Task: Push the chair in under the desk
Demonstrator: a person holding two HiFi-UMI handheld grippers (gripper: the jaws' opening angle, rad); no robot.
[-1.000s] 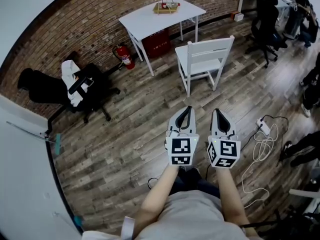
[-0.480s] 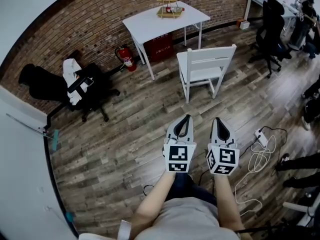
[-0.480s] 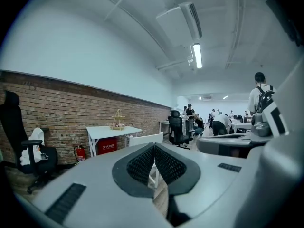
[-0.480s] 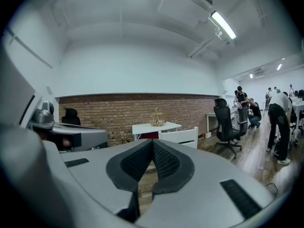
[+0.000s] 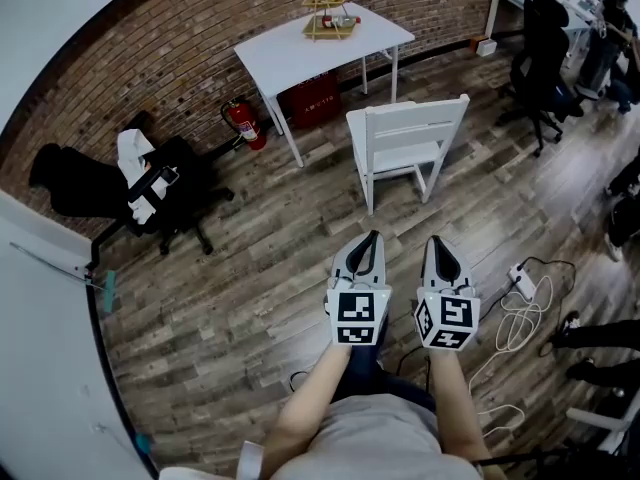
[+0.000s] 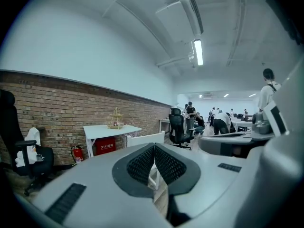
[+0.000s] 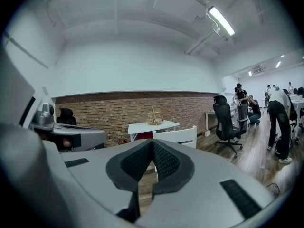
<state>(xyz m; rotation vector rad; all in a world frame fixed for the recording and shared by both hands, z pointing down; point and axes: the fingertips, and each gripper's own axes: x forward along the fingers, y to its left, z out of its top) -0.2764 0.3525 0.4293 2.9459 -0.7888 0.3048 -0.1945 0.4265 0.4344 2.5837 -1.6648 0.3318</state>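
Note:
A white wooden chair [image 5: 405, 143] stands on the plank floor, pulled out from the white desk [image 5: 310, 43] at the brick wall, its back toward me. Both show ahead in the left gripper view, chair [image 6: 145, 139] and desk [image 6: 110, 129], and in the right gripper view, chair [image 7: 178, 136] and desk [image 7: 153, 126]. My left gripper [image 5: 374, 236] and right gripper [image 5: 438, 240] hover side by side, well short of the chair. Each is shut with nothing between its jaws.
A wire rack with bottles [image 5: 330, 13] sits on the desk, a red box [image 5: 312, 96] under it. A fire extinguisher [image 5: 240, 123] leans at the wall. Black office chairs stand at left [image 5: 150, 183] and right [image 5: 535, 53]. A power strip with cables [image 5: 520, 283] lies right; people at far right.
The view has shifted slightly; the chair and desk sit a little nearer in the head view. Both grippers keep their pose, side by side and shut.

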